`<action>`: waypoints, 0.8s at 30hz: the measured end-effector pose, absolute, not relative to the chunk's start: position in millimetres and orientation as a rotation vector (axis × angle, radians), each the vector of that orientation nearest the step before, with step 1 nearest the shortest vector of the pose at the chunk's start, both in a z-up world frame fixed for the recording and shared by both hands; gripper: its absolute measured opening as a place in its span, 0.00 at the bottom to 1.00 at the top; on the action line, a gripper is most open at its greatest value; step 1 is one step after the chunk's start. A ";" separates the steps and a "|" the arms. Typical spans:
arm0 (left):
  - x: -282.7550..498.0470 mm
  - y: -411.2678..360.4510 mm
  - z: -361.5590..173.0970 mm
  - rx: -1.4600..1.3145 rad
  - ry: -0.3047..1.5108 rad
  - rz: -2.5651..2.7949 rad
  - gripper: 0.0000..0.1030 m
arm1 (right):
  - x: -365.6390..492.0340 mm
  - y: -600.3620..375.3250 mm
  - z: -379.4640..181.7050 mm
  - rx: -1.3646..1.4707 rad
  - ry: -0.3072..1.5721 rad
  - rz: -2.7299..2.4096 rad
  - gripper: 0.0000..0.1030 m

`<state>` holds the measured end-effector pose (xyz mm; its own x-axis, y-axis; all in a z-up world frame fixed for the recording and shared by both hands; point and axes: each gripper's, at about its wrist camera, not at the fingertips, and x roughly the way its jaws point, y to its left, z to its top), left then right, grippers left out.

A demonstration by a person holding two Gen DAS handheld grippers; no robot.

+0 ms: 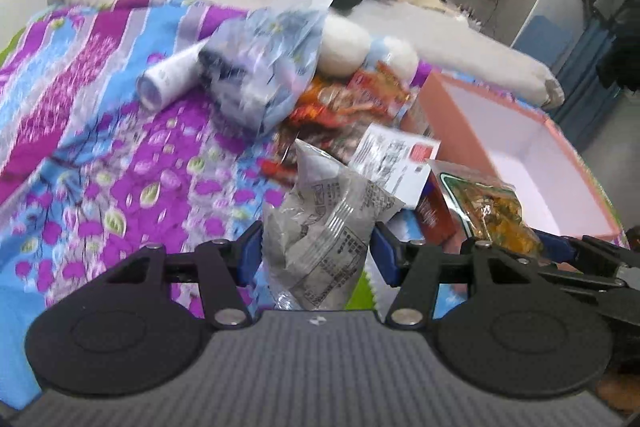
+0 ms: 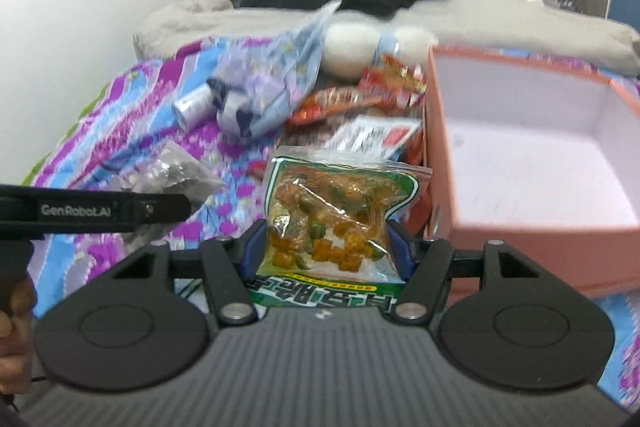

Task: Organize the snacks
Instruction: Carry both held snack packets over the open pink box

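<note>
Currently held, item one: my left gripper (image 1: pixel 316 255) is clamped on a grey printed snack packet (image 1: pixel 328 227), its long axis running away from me, top corner pointing up. Item two: my right gripper (image 2: pixel 326 251) is clamped on a green-bordered packet of orange and green sweets (image 2: pixel 332 223), pads pinching its waist.

Destination: a pink box with white lining (image 2: pixel 440 155), open-topped and seemingly empty, just right of both packets on the flowered bedspread (image 1: pixel 100 155). My right hand is nearer; its packet sits beside the box's near wall, which must be cleared from above.

Remaining stock: red wrappers (image 1: pixel 352 99), a white label card (image 1: pixel 396 159), a pale blue bag (image 1: pixel 272 67), a white tube (image 1: pixel 168 79), heaped left of the box. Blur leaves finer contents uncertain. Open bedspread lies leftward.
</note>
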<state>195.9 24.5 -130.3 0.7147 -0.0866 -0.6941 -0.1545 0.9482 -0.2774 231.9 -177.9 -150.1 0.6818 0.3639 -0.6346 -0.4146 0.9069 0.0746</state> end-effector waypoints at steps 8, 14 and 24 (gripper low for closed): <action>223.9 16.0 -78.1 -0.274 0.743 0.014 0.60 | 251.0 -188.1 -100.9 -0.096 0.608 0.402 0.63; 244.7 1.5 -37.9 -0.265 0.681 -0.028 0.60 | 264.9 -202.0 -68.1 -0.091 0.517 0.377 0.63; 282.2 -41.1 11.5 -0.260 0.619 -0.124 0.60 | 293.7 -243.7 -30.4 -0.086 0.413 0.281 0.64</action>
<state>282.2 -41.1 11.5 0.8086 -0.1919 -0.5562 0.0373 0.9602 -0.2769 293.7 -243.7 -30.4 0.8779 0.2521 -0.4070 -0.2867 0.9577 -0.0253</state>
